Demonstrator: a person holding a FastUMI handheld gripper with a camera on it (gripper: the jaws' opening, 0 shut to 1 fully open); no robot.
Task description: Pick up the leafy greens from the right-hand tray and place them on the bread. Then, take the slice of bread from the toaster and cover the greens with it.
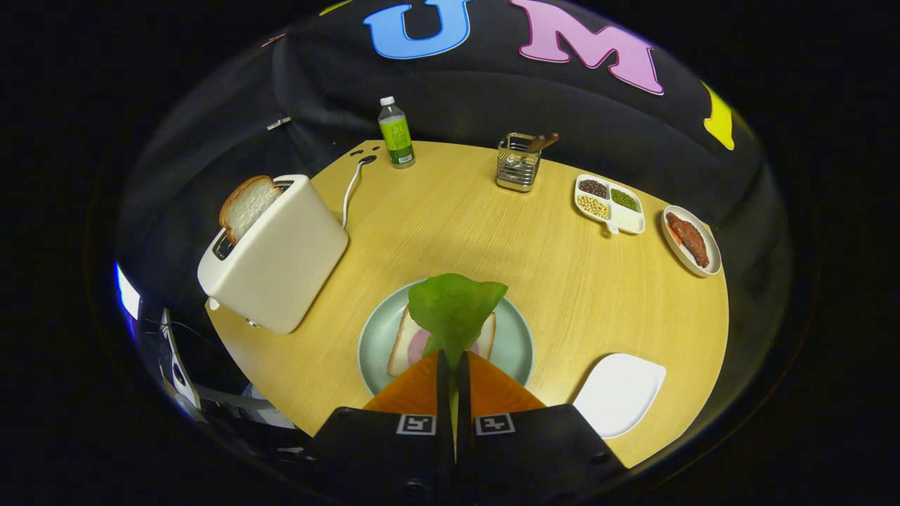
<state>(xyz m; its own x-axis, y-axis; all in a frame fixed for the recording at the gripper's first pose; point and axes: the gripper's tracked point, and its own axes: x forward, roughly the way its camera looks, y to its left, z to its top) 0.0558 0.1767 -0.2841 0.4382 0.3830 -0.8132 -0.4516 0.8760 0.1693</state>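
Note:
My gripper (453, 357) is shut on a green leaf (453, 309), which fans out just ahead of the fingertips. The leaf hangs over a slice of bread (404, 344) with a pink slice on it, lying on a pale green plate (513, 344). A white tray (619, 393) lies bare to the right of the fingers. Beyond and to the left stands a white toaster (278, 256) with a slice of bread (242, 205) sticking out of its slot.
Across the round wooden table (450, 218) stand a green-labelled bottle (396, 133), a metal utensil holder (519, 163), a divided dish of beans (609, 202) and a small plate of meat (691, 240). The toaster's white cord (349, 190) runs to the back.

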